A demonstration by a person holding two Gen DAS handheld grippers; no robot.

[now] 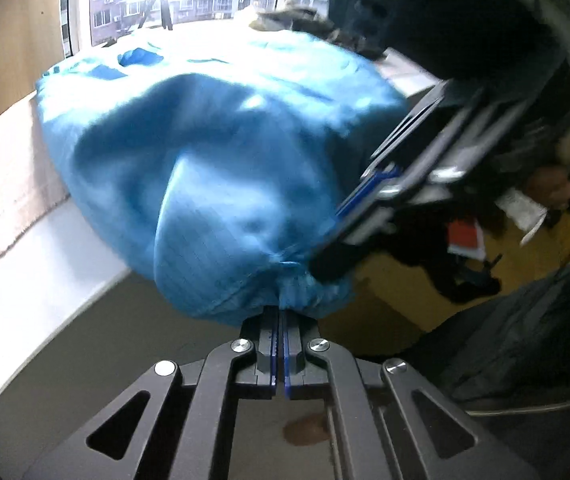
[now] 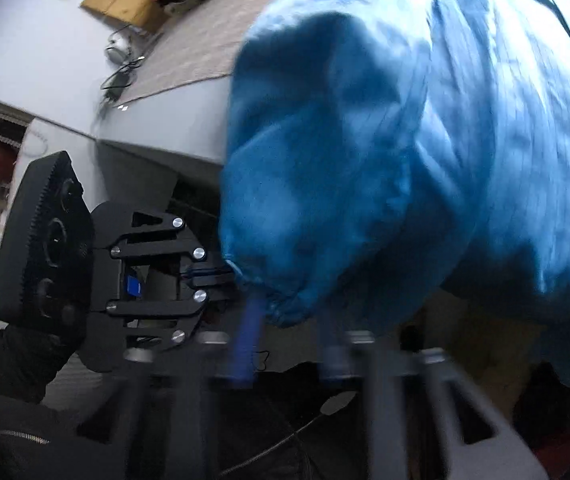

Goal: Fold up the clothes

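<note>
1. Straight ahead of the left gripper (image 1: pixel 279 314), the blue garment (image 1: pixel 221 152) balloons up and away from the fingertips, its gathered elastic cuff or hem pinched right at the tips; the rest trails back onto a pale surface that looks like a bed (image 1: pixel 13 184).

2. Left gripper: clenched on that bunched edge, pads pressed together with only fabric between them. In the right wrist view the same gripper (image 2: pixel 227 274) bites the gathered edge from the side.

3. Right gripper (image 2: pixel 289 344): heavily blurred. Its two fingers seem to stand apart just under the garment's (image 2: pixel 365 160) hanging lobe, but whether any cloth is caught between them I cannot tell. In the left wrist view it (image 1: pixel 325 264) comes in from the right, its tip touching or just beside the same gathered edge.

4. The relation that matters: both grippers sit close together at one end of the cloth, and the bulk stretches away forward of them. By my reading, the right gripper needs its own hold along the edge before the two can spread the garment flat.
</note>
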